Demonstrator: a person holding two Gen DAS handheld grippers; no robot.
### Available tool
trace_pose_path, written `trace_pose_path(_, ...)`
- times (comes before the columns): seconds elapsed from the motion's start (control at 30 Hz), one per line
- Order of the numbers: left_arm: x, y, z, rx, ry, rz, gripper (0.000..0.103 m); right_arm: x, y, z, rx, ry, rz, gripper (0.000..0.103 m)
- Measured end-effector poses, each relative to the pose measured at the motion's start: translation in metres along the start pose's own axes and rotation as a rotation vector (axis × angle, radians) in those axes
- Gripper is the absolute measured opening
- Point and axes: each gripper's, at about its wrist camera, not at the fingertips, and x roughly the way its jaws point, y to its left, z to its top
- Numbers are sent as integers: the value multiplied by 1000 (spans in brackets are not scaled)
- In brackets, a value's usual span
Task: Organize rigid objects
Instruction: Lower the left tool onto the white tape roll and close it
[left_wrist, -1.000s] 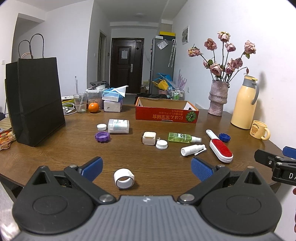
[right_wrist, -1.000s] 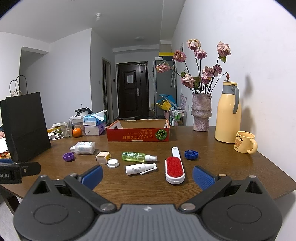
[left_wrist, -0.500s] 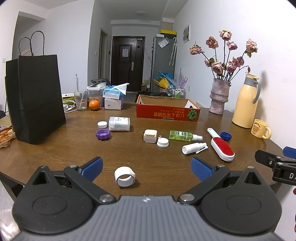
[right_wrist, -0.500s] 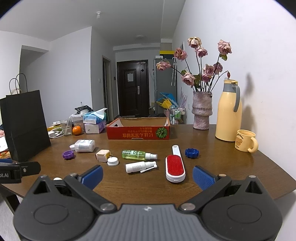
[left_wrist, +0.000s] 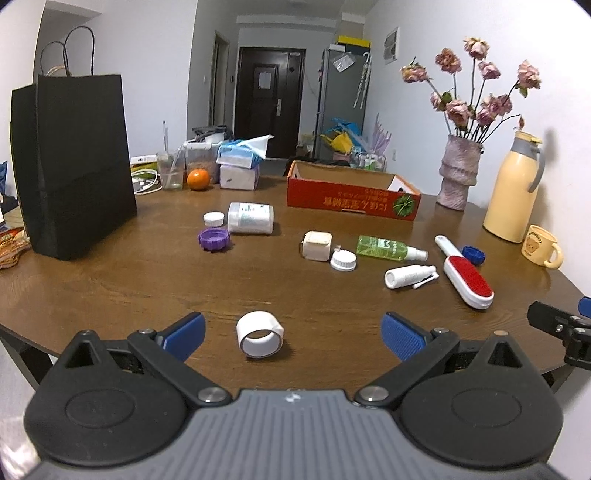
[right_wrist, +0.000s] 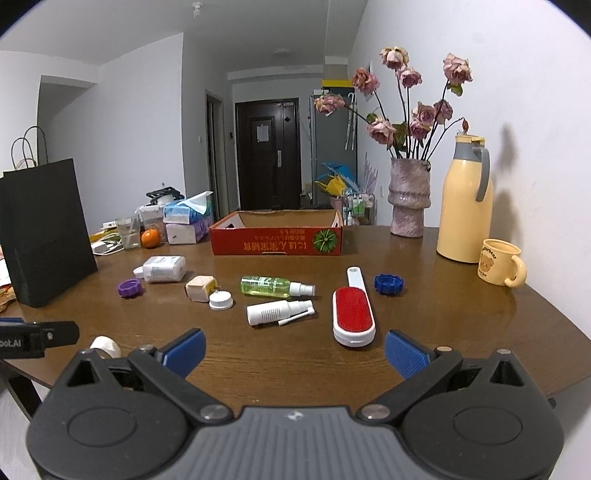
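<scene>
My left gripper is open over the near table edge, with a white tape ring lying between its blue fingers. My right gripper is open too, empty, just short of a red lint brush. Scattered on the brown table are a white pill bottle, a purple cap, a beige box, a white cap, a green spray bottle, a white spray bottle and a blue cap. An open red cardboard box stands behind them.
A black paper bag stands at the left. A vase of dried roses, a yellow thermos and a yellow mug line the right side. Tissue packs, a glass and an orange sit at the back.
Both grippers have edged slightly forward toward the table; the tape ring sits a little farther in between the left fingers. No object has been moved.
</scene>
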Motion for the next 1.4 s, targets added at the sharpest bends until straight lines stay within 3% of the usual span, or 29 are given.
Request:
trace_pose_path(0.73, 66, 11, -6, -33, 116, 90, 103, 52, -4, -5, 5, 95, 26, 103)
trace_pose_path(1.03, 91, 15, -7, -56, 167, 107, 98, 72, -4, -5, 8, 132, 21, 102)
trace_pose_path(1.23, 108, 14, -8, -70, 196, 112, 87, 85, -4, -4, 6, 157, 17, 102)
trace_pose_path(1.4, 119, 14, -8, -76, 218, 121, 67, 96, -5, -3, 8, 176, 15, 101)
